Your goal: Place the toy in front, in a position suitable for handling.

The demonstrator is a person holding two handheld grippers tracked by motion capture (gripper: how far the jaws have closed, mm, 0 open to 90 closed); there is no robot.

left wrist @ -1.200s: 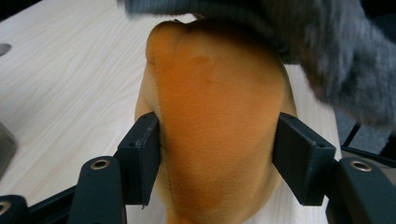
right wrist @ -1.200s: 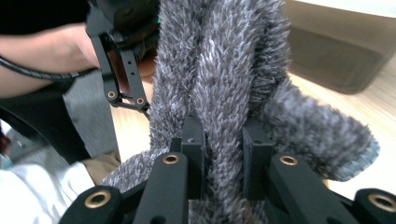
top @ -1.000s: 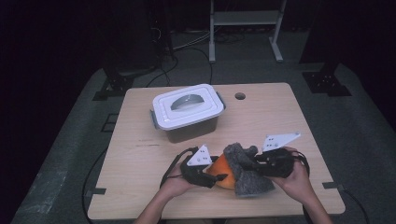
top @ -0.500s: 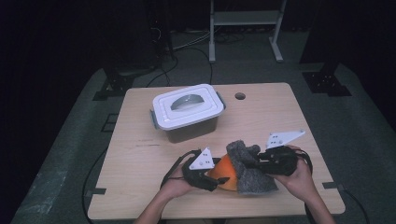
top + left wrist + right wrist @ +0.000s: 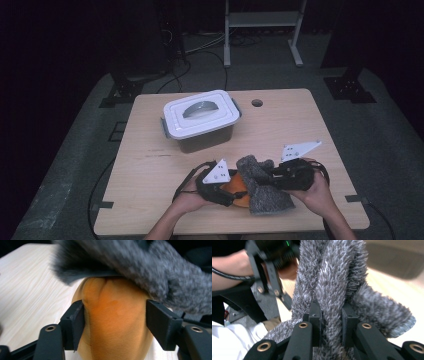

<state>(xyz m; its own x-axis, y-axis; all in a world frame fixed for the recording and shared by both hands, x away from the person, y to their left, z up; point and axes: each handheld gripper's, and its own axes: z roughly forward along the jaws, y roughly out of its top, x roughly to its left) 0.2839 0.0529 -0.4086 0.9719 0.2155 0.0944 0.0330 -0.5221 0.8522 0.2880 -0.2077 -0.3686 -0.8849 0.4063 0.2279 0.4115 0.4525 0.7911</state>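
Little had moved since before. The left gripper clamped the orange plush at the table's six o'clock; the right gripper pinched the grey cloth, best drawn steadily away toward three o'clock.

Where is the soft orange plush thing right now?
In the high view the soft orange plush thing lies near the table's front edge, clamped in the left gripper, with the fuzzy grey cloth draped over it.

Shaggy grey cloth, soft orange plush, matt wooden table.
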